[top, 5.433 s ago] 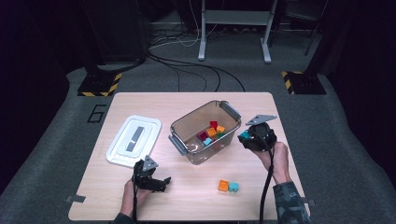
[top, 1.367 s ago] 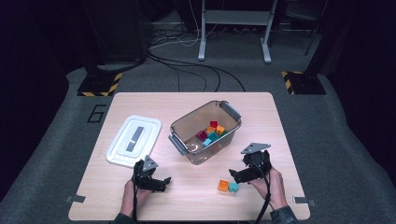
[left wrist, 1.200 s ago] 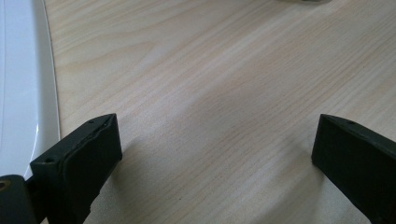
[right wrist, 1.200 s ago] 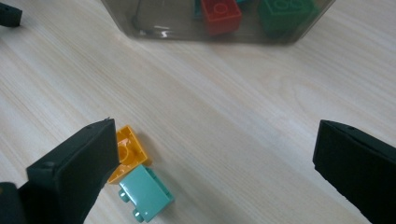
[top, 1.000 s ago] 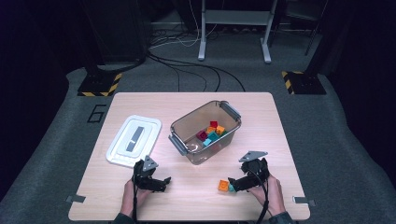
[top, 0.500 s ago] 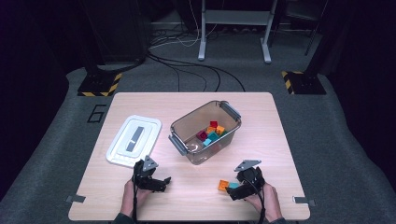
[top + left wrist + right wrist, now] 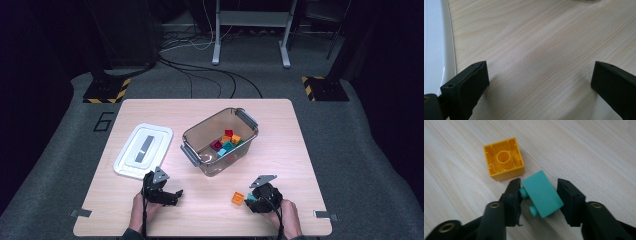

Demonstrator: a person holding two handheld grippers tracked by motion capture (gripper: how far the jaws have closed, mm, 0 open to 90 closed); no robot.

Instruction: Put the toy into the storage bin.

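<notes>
Teal block sitting between the right gripper jaws, which have just been closing onto it.
Its studs are half hidden against one pad; the hollow orange block is lying just beside on wood-grain table; left gripper is gaping, empty.

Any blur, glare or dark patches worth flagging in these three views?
High view: table evenly lit, surrounding floor falls into deep shadow, slightly soft overall. Left gripper view: wood grain sharp, near jaws soft, shadows beneath them. Right gripper view: teal brick and orange brick crisp, no glare; jaw bases slightly out of focus.
</notes>
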